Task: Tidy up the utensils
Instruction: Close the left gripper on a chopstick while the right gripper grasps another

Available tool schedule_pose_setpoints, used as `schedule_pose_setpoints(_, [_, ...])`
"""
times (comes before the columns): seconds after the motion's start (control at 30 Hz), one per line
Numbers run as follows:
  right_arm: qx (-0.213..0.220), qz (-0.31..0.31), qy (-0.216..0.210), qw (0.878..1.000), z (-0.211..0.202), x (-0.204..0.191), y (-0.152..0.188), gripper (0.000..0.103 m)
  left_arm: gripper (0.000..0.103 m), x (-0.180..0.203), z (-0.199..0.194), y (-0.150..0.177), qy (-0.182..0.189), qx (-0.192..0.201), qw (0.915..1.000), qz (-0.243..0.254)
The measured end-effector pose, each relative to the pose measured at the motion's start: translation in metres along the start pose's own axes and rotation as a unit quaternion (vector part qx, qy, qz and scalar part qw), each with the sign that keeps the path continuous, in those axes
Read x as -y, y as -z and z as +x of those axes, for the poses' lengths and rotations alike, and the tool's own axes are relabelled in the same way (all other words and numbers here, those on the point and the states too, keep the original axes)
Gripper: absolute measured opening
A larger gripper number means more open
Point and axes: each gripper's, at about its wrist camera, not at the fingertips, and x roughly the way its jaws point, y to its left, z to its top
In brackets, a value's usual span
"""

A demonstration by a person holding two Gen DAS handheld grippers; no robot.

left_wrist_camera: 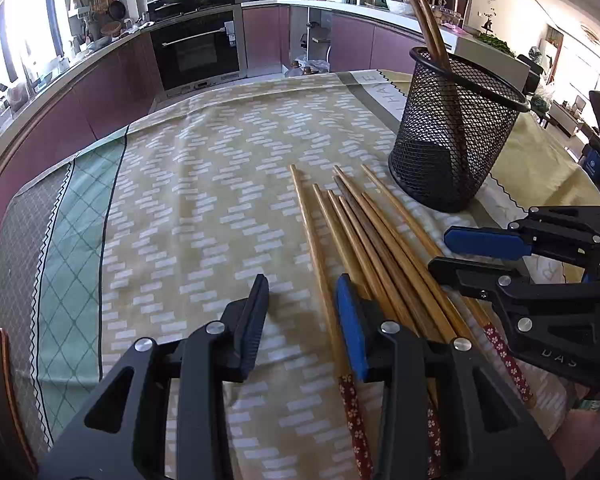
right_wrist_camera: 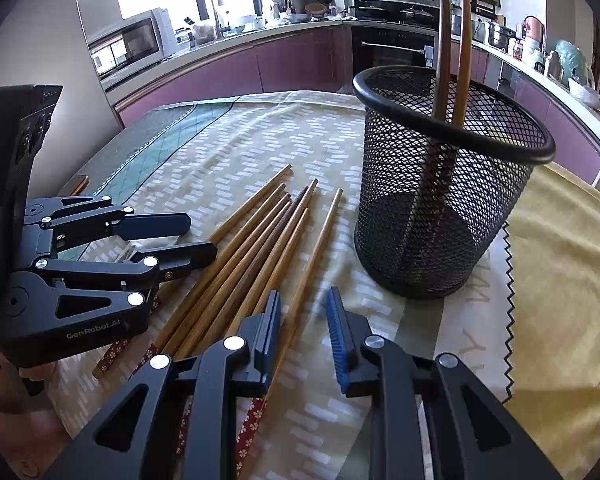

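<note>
Several wooden chopsticks (left_wrist_camera: 380,248) (right_wrist_camera: 252,248) with red flowered ends lie side by side on the patterned tablecloth (left_wrist_camera: 200,200). A black mesh holder (left_wrist_camera: 452,132) (right_wrist_camera: 440,208) stands upright just behind them, with two chopsticks (right_wrist_camera: 444,60) leaning inside it. My left gripper (left_wrist_camera: 303,292) (right_wrist_camera: 202,236) is open low over the cloth, and the leftmost chopstick lies loose between its fingers, close to the blue pad. My right gripper (right_wrist_camera: 304,308) (left_wrist_camera: 438,251) is open too, straddling the rightmost chopstick without pressing it.
The tablecloth ends at the table's far edge, with purple kitchen cabinets and an oven (left_wrist_camera: 198,48) beyond. A yellow cloth (right_wrist_camera: 560,280) lies right of the holder. A wooden piece (left_wrist_camera: 4,360) sits at the table's left edge. A person's hand (right_wrist_camera: 4,380) holds the left gripper.
</note>
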Motion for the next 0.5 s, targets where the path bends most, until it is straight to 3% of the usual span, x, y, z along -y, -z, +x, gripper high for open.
schedule_pose_setpoints(0.3, [0.005,0.031,-0.020,0.999,0.000,0.011,0.000,0.007,0.009,-0.002,0.012,-0.012,0.014,0.001,0.9993,-0.034])
schedule_pose_setpoints(0.5, [0.010,0.039,-0.032,0.999,-0.007,0.016,0.003,0.006,0.008,-0.004,0.011,-0.011,0.017,0.004,0.9985,-0.052])
